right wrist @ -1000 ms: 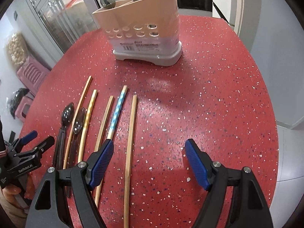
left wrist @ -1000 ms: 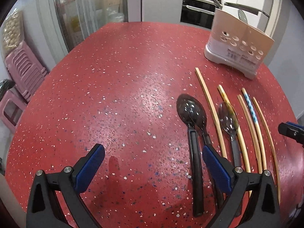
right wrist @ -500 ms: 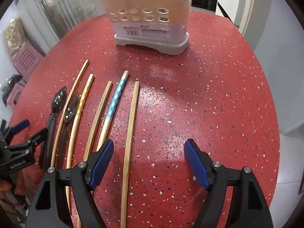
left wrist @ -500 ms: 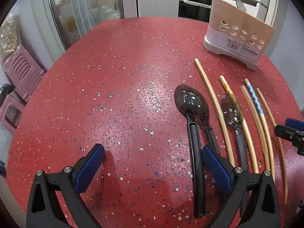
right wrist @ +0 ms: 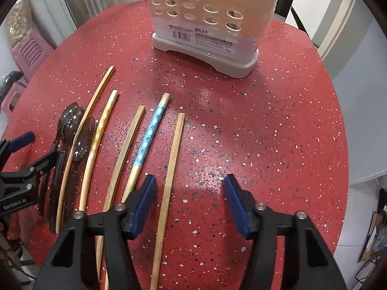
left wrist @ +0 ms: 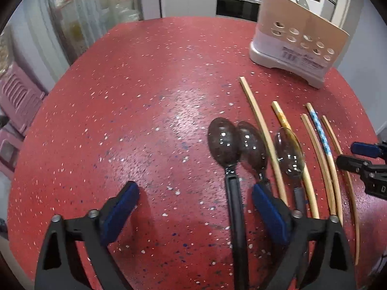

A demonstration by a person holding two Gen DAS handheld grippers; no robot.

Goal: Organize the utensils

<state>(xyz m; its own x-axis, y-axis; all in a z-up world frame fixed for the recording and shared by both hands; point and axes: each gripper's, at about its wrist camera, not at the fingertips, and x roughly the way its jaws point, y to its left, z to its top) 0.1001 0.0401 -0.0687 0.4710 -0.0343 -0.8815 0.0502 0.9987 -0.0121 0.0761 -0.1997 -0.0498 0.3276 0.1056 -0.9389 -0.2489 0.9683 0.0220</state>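
Three dark see-through spoons (left wrist: 223, 142) and several chopsticks (left wrist: 263, 135) lie side by side on the red speckled table (left wrist: 145, 96). My left gripper (left wrist: 194, 207) is open above them, the leftmost spoon's black handle (left wrist: 235, 215) lying between its fingers, close to the right one. My right gripper (right wrist: 189, 200) hovers over the rightmost plain chopstick (right wrist: 174, 159). Its jaws are closing, and the stick lies between them near the left pad (right wrist: 145, 200), untouched. A beige utensil holder (right wrist: 205, 24) with round holes stands at the back.
The left gripper (right wrist: 24, 159) shows at the left edge of the right wrist view, and the right gripper (left wrist: 362, 157) at the right edge of the left one. Pink plastic stools (left wrist: 19, 96) stand beyond the table's left rim; the table edge curves close on the right.
The right gripper's jaws have narrowed around the rightmost chopstick. Both grippers have drifted a little toward the holder, which looks larger now.
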